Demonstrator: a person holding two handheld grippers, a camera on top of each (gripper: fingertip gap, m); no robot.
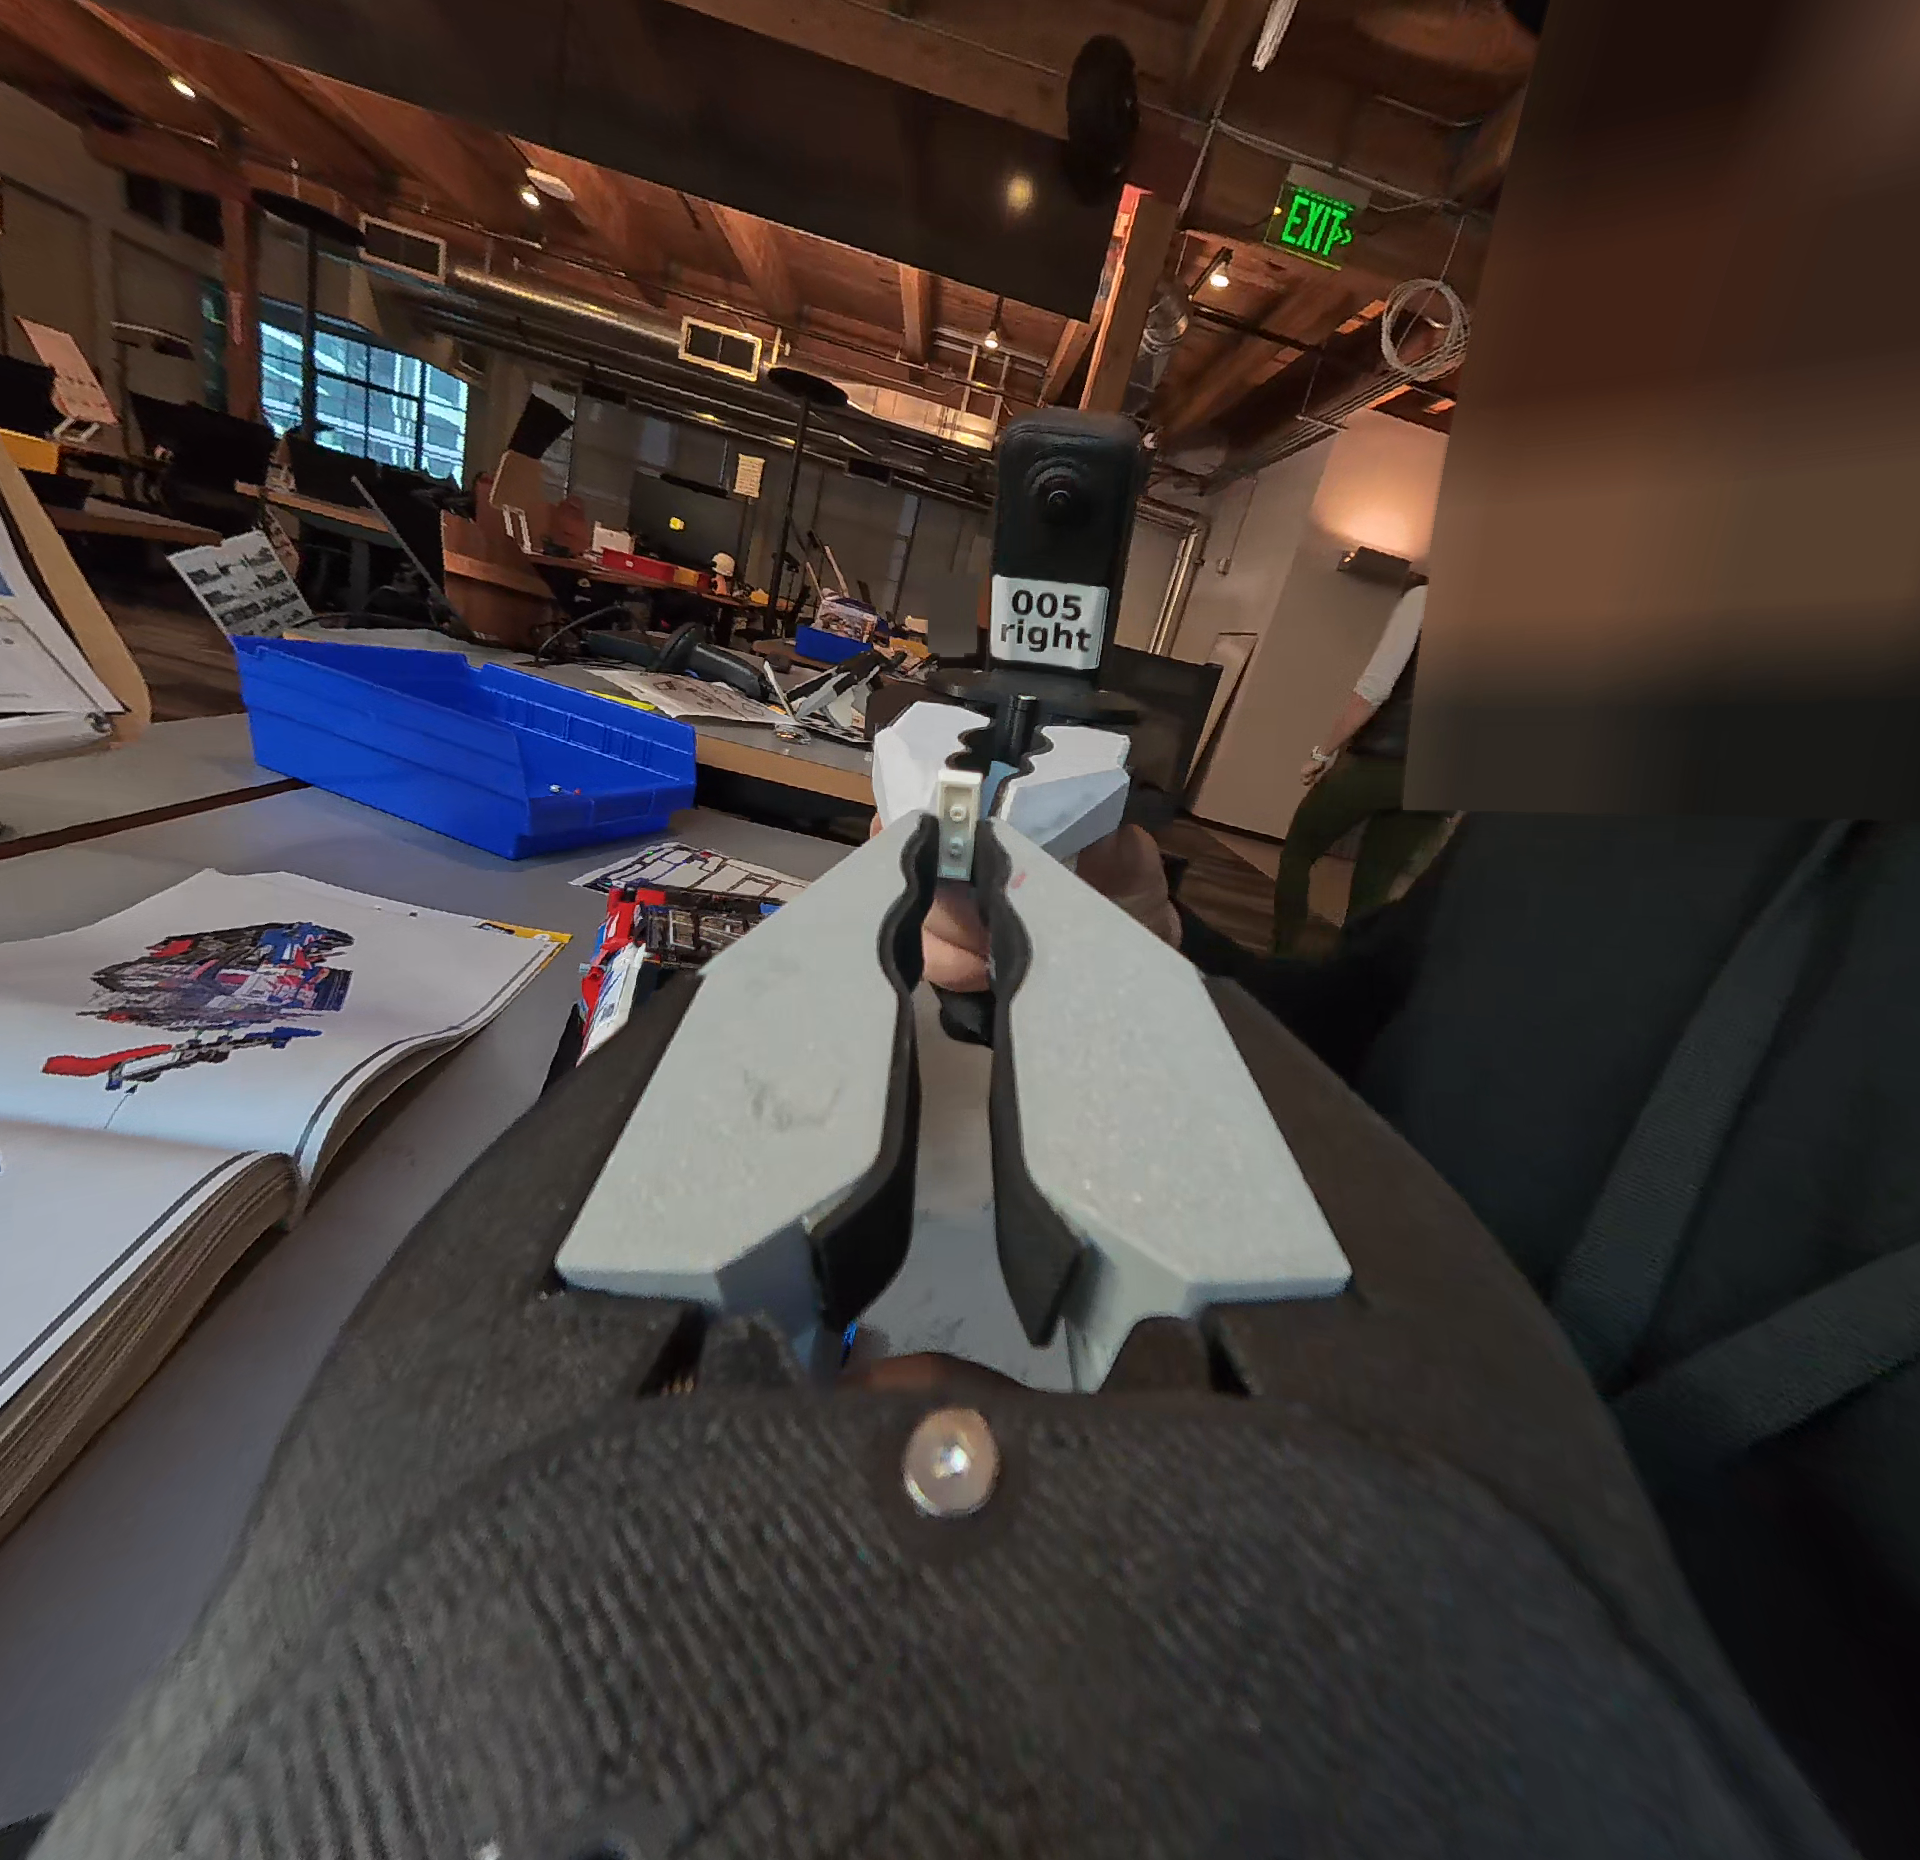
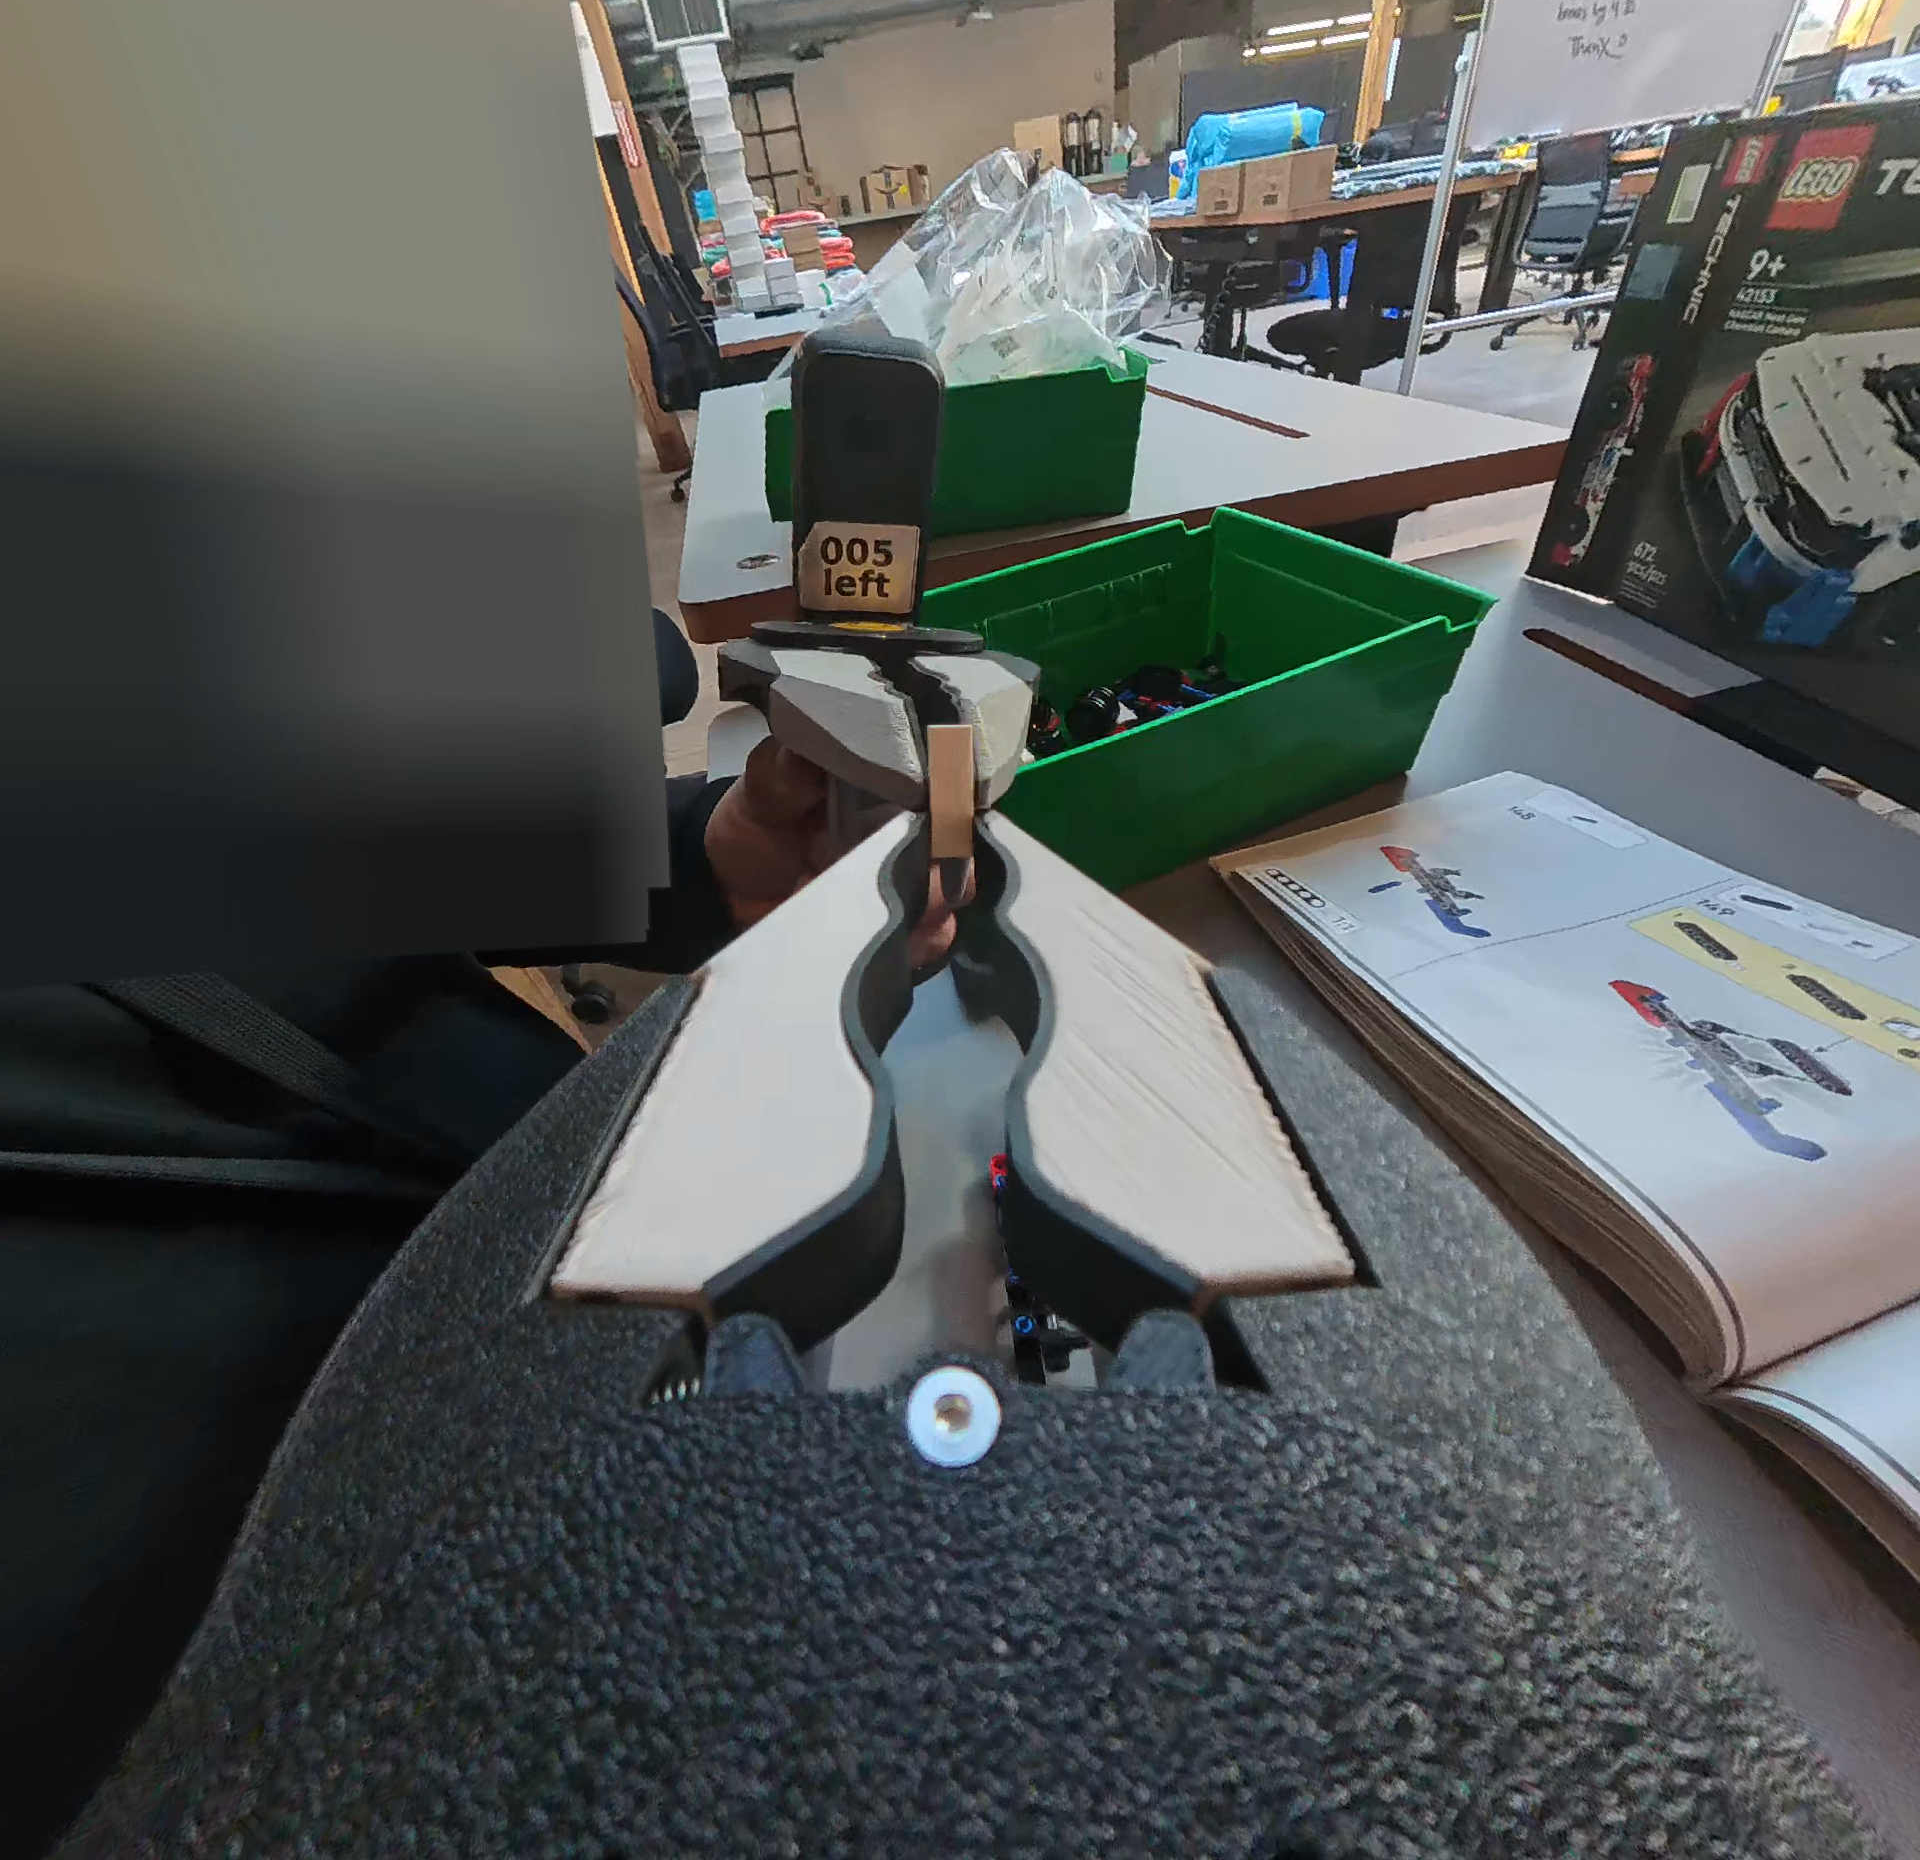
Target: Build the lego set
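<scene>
Tools meet tip to tip above the worktop (image 1: 312, 834): my left tool (image 1: 954, 854) and right tool (image 2: 948, 842) are both pinched onto one small white plate (image 1: 957, 818), held upright between them. Instruction book (image 2: 1621, 1041) lies open just beside.

Lettered: white camera label (image 1: 1044, 621), green ceiling sign (image 1: 1311, 226), whiteboard (image 2: 1621, 23), box (image 2: 1766, 356).

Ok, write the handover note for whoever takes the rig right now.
Left gripper: shut on the small white piece, held up in the air.
Right gripper: tips at the same piece, grip unclear.
Loose parts sit in the near green bin; the manual lies open on the table, the partly built model beside it, the blue bin behind.
Done: piece picked up.
Left: fit it onto the model, then continue by the manual.
</scene>
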